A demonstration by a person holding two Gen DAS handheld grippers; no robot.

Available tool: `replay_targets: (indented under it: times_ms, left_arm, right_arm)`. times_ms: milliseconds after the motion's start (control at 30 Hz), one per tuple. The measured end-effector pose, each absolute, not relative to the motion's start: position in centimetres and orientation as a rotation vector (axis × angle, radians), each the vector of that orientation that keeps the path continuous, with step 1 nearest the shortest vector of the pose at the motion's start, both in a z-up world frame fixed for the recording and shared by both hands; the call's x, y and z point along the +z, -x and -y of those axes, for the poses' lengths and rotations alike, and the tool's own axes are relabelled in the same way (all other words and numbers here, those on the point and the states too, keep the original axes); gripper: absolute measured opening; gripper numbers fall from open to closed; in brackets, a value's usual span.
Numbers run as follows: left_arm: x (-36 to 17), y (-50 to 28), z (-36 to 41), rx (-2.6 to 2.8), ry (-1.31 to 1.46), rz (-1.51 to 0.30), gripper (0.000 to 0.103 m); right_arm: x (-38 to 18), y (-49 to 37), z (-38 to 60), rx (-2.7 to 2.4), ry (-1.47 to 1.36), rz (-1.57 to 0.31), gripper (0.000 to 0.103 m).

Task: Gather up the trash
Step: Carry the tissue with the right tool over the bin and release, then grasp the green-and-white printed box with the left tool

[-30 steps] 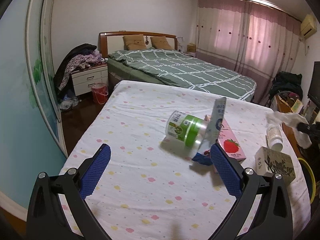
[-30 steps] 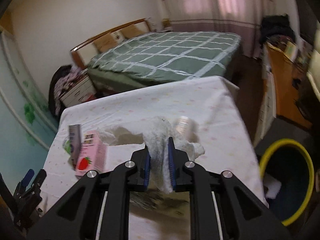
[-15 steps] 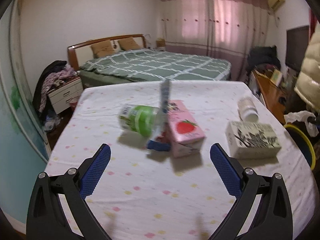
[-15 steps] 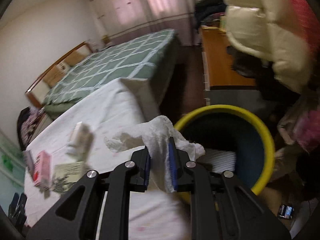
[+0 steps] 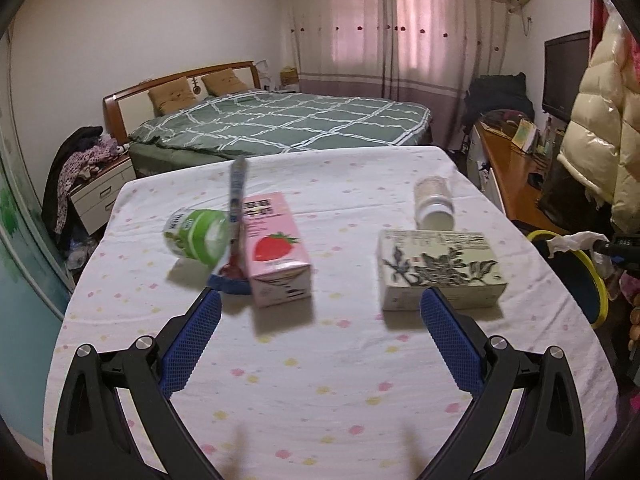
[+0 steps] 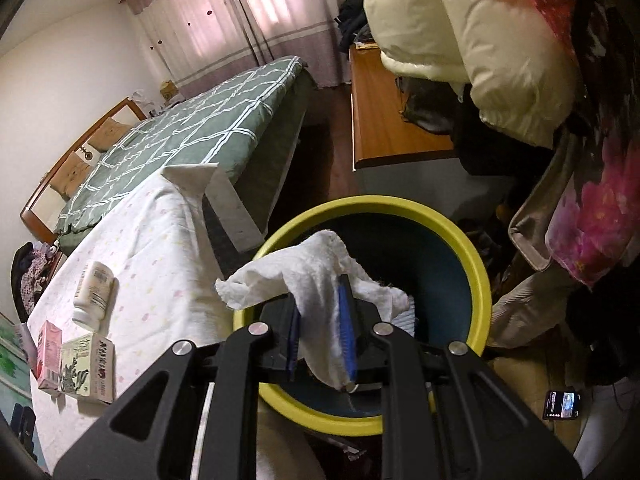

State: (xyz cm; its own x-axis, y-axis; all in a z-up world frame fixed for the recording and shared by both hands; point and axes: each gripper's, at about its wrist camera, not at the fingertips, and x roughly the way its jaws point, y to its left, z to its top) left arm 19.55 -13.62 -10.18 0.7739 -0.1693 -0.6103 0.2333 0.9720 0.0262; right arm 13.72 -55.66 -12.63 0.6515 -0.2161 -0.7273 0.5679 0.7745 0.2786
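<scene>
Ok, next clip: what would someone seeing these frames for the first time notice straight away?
First, the crumpled white tissue pinched between the right gripper's blue fingers, held over the yellow-rimmed bin beside the table. Then the left gripper, wide open above the dotted tablecloth, facing the leftover trash: a pink strawberry carton, a green-labelled can, a floral box and a white bottle.

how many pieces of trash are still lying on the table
5. Green cup and upright wrapper at left, pink strawberry carton beside them, white bottle far right, floral box in front of it. More could hide behind these.
</scene>
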Motion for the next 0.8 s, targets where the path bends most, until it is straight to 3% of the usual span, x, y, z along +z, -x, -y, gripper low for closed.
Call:
replay_targets:
  times_ms: [133,267,800]
  left_arm:
    - [-10.0,-19.1,15.3,-0.227,-0.117,-0.653,0.098]
    - [-10.2,-19.1,16.8,-0.234,-0.121,-0.673,0.098]
    - [-11.4,-19.9,24.7,-0.294,-0.194,-0.708,0.098]
  right_arm:
    - [-13.2,-13.6,56.3,-0.466,-0.532,-0.743,0.024]
    - [-13.8,-13.8,56.3,-0.463,-0.519,-0.766,0.052]
    - [-14.9,-13.3,57.5,-0.444,-0.531,-0.765,0.058]
